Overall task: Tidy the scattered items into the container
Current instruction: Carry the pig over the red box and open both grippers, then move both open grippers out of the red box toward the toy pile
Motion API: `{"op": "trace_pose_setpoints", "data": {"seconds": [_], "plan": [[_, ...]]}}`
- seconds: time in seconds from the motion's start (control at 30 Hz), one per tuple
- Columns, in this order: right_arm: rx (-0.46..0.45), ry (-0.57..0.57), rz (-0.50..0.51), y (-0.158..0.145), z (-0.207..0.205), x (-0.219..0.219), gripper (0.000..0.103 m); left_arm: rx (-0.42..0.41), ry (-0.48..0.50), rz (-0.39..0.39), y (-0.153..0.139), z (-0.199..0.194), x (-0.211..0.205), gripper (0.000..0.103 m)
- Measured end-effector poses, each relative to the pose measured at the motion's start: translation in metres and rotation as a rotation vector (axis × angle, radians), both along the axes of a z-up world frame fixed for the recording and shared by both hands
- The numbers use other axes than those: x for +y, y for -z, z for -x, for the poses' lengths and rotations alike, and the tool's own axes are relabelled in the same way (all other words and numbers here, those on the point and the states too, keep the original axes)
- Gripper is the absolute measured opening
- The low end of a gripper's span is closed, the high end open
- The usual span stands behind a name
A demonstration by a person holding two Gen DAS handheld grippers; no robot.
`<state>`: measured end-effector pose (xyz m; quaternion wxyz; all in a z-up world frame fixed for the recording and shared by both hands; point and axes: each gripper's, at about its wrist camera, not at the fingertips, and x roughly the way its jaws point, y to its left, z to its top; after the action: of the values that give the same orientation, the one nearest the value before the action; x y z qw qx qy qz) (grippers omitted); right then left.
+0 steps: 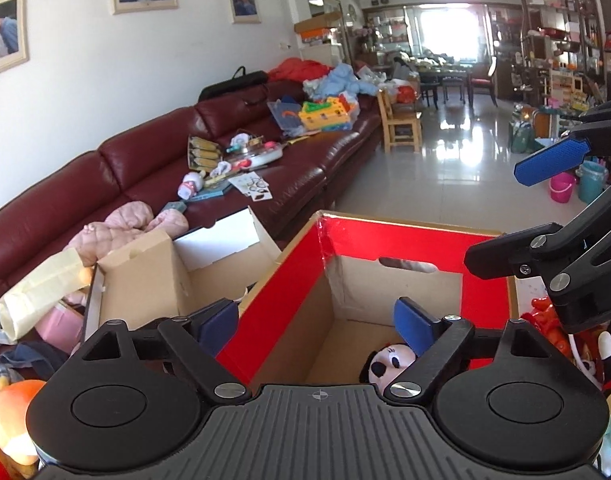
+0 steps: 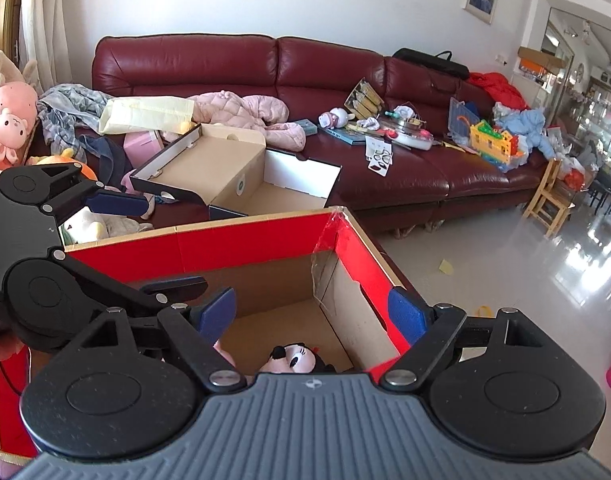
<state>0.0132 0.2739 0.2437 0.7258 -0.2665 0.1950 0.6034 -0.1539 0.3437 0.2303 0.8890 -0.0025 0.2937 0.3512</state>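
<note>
Both the left gripper (image 1: 319, 320) and right gripper (image 2: 313, 316) hang wide apart and empty over the red-lined box (image 2: 241, 240), where a Minnie plush (image 2: 291, 358) lies on the floor near its front edge.

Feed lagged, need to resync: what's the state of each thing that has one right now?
Red box: open, flaps up.
Minnie plush: lying inside the red box.
Shoebox: open, lid tipped back.
Left gripper: open, holding nothing, above the red box.
Right gripper: open, holding nothing, above the red box.
</note>
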Motion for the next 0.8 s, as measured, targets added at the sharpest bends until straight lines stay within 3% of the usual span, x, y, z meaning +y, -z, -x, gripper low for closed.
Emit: {"op": "trace_pose_setpoints", "data": {"seconds": [0.8], "plan": [[0.077,0.003,0.016,0.006,-0.009,-0.016,0.090,0.057,0.026,-0.022,0.013,-0.019,-0.011,0.098]]}}
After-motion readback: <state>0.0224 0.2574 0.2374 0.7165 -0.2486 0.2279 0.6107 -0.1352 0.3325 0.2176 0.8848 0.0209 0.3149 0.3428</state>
